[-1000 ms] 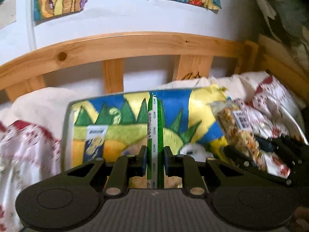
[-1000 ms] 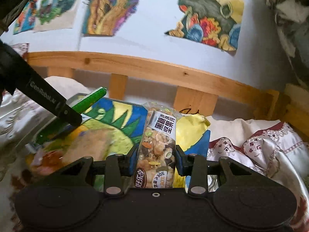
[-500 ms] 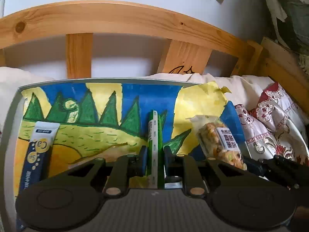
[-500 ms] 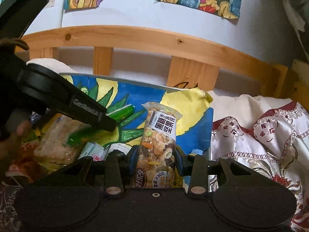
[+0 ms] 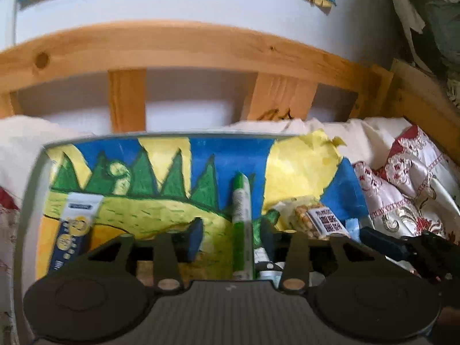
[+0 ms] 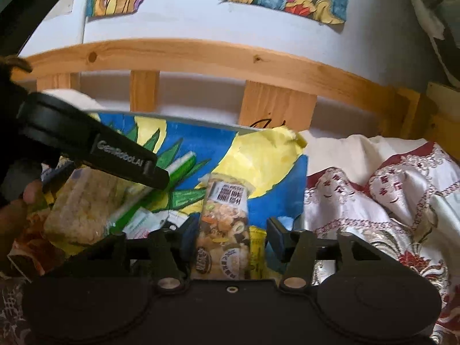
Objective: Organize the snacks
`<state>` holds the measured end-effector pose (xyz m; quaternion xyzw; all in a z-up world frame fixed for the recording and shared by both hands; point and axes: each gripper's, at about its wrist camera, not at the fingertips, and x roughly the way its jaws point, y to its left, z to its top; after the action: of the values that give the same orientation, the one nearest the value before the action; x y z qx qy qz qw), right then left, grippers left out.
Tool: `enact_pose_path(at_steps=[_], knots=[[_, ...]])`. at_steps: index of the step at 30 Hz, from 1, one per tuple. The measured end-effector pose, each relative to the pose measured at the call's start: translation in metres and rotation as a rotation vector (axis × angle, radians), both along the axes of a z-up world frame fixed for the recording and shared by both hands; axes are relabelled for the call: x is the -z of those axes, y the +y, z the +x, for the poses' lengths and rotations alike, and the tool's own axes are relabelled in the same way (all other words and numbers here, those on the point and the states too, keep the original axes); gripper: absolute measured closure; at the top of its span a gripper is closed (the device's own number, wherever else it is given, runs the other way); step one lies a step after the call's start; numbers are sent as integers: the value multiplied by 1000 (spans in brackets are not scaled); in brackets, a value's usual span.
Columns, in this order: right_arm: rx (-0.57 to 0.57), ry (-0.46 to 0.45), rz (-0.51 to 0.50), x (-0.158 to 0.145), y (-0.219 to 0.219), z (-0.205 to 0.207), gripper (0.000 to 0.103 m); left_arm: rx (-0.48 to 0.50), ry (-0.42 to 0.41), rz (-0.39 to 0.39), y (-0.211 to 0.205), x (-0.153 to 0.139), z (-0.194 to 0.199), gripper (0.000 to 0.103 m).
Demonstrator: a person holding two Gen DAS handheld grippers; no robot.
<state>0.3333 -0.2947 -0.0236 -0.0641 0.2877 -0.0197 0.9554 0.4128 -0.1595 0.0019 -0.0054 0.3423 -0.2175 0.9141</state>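
A tray (image 5: 31, 178) lined with a painted blue, yellow and green sheet lies on the bed. My left gripper (image 5: 230, 230) is open; a thin green stick pack (image 5: 241, 218) lies on the tray between its spread fingers. My right gripper (image 6: 230, 230) is open too; a clear pack of mixed nuts (image 6: 225, 224) lies between its fingers, near the tray's right end. The nut pack also shows in the left wrist view (image 5: 316, 218), and the green stick in the right wrist view (image 6: 161, 184). The left gripper's finger (image 6: 115, 155) crosses the right wrist view.
A blue and white sachet (image 5: 73, 230) lies at the tray's left. A rice cracker pack (image 6: 83, 204) and small packets lie at the tray's near side. A wooden bed rail (image 5: 201, 46) runs behind. Patterned red and white bedding (image 6: 388, 201) lies to the right.
Both grippers have opened. The green stick and the nut pack now lie loose on the tray between the spread fingers. Both cameras have pulled back slightly.
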Motion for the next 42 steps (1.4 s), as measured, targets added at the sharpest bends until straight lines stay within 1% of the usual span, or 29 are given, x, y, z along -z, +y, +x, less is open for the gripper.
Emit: enact_pose_path(at_steps=[1, 5, 7, 8, 10, 11, 12, 14, 19, 22, 27, 34, 42], knots=[[2, -8, 4, -3, -1, -2, 43, -5, -10, -2, 1, -3, -3, 46], [6, -36, 9, -14, -1, -13, 32, -31, -41, -19, 9, -15, -15, 35], [12, -51, 17, -21, -1, -19, 30, -46, -61, -28, 14, -20, -23, 29], [14, -60, 20, -25, -1, -23, 28, -54, -70, -29, 16, -23, -27, 28], [17, -76, 23, -33, -1, -31, 23, -69, -80, -32, 21, -29, -34, 22], [19, -84, 24, -36, -1, -35, 18, -76, -86, -34, 23, -32, -38, 21], [19, -93, 26, -39, -1, -38, 15, -81, -92, -37, 26, -36, -42, 19], [24, -109, 19, -47, 0, -46, 14, -100, -110, -44, 31, -43, -49, 17], [30, -139, 17, -64, 3, -67, 7, -128, -160, -52, 43, -58, -74, 7], [32, -159, 19, -74, 5, -82, 5, -132, -187, -46, 51, -64, -94, 4], [30, -182, 26, -88, 11, -106, 3, -144, -195, -45, 62, -69, -127, 3], [38, -205, 41, -102, 16, -140, 2, -172, -235, -33, 74, -81, -171, 1], [46, -209, 57, -110, 21, -184, 1, -231, -230, -47, 96, -76, -214, 1]])
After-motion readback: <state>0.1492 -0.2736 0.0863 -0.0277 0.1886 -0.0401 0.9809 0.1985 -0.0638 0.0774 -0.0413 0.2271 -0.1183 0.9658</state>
